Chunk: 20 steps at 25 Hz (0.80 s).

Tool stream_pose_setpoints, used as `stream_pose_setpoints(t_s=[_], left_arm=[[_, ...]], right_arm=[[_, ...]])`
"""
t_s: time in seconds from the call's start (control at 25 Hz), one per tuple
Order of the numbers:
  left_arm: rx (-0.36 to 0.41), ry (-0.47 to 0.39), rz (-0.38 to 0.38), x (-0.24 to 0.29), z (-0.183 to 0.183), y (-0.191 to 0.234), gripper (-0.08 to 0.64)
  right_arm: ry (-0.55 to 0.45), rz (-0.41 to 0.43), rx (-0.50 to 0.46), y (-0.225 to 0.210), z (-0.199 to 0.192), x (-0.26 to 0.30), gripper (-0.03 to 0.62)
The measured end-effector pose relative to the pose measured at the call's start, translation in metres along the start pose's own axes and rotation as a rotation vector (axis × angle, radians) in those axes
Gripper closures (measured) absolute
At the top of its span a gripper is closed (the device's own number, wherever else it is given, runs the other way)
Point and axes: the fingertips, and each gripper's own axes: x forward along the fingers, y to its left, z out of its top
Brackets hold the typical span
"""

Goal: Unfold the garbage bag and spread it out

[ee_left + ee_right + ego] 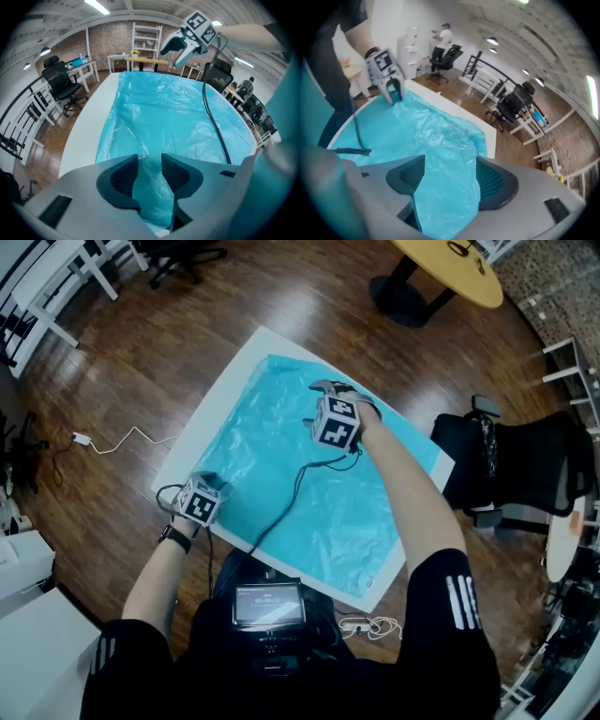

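A turquoise garbage bag (281,474) lies mostly spread over a white table (202,423). My left gripper (210,484) is at the bag's near left edge. In the left gripper view its jaws (150,161) stand close together with a bunch of film (154,187) pinched between them. My right gripper (326,388) hovers over the far part of the bag. In the right gripper view a raised fold of the bag (445,187) fills the gap between its jaws (450,173). Each gripper shows in the other's view: the right gripper (180,47) and the left gripper (391,96).
A black cable (281,507) trails across the bag from the right gripper. A black office chair (525,474) stands right of the table, a yellow round table (450,268) beyond it. A white cord (122,442) lies on the wooden floor at left. A person (443,35) stands far off.
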Motion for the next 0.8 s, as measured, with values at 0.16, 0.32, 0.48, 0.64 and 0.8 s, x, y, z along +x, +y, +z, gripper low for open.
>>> stream_pose_setpoints(t_s=[0.16,0.32,0.48,0.64,0.8], left_arm=[[-0.002,0.000,0.004,-0.001,-0.002,-0.001,0.394],[-0.009,-0.005,0.000,-0.002,0.001,-0.002,0.394],[-0.009,-0.011,0.003,-0.002,0.000,-0.001,0.394],[-0.006,-0.012,-0.004,-0.005,0.002,-0.002,0.394],[-0.008,-0.006,-0.007,-0.009,-0.006,-0.003,0.394]], right_arm=[[-0.154,-0.005,0.460,-0.035,0.006,0.022,0.216],[-0.238,0.055,0.808,-0.049,-0.009,0.057,0.216],[-0.266,0.088,0.925,-0.049,-0.014,0.075,0.216],[-0.261,0.121,1.002,-0.044,-0.024,0.092,0.215],[-0.249,0.133,1.038,-0.037,-0.033,0.100,0.215]])
